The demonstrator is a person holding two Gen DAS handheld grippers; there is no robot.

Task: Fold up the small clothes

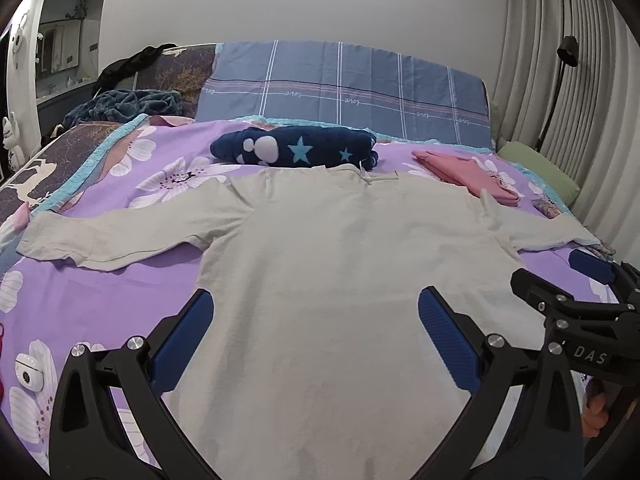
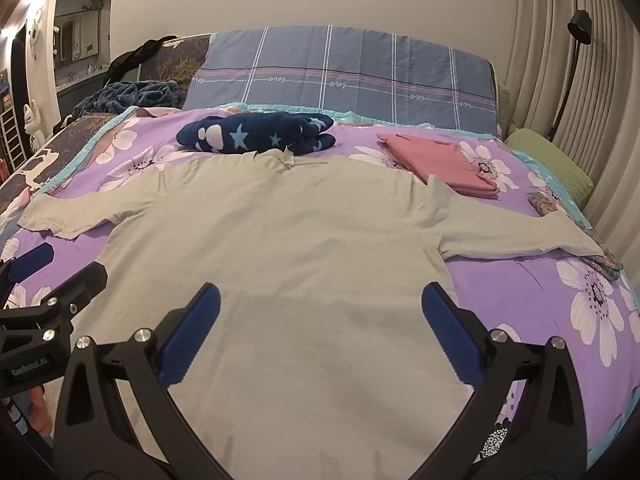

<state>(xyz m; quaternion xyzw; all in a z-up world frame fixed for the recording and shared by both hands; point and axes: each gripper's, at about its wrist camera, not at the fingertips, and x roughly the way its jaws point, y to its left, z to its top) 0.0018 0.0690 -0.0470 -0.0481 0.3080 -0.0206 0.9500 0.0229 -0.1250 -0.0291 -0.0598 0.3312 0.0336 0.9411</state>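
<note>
A pale grey-beige long-sleeved shirt (image 1: 340,264) (image 2: 288,248) lies spread flat on the purple flowered bedcover (image 1: 92,300) (image 2: 520,300), collar toward the headboard, both sleeves stretched out sideways. My left gripper (image 1: 314,320) hovers open over the shirt's lower left body, nothing between its blue pads. Over the lower right body my right gripper (image 2: 320,316) is open too, holding nothing. Each gripper shows at the edge of the other's view: the right gripper (image 1: 560,292) on the right, the left gripper (image 2: 56,276) on the left.
A folded navy star-print garment (image 1: 296,148) (image 2: 256,134) lies just beyond the collar. A folded pink garment (image 1: 468,174) (image 2: 440,160) sits at the far right, a green pillow (image 2: 556,164) past it. A white earbud case (image 1: 28,372) rests left. Plaid pillow (image 1: 344,88) and curtains stand behind.
</note>
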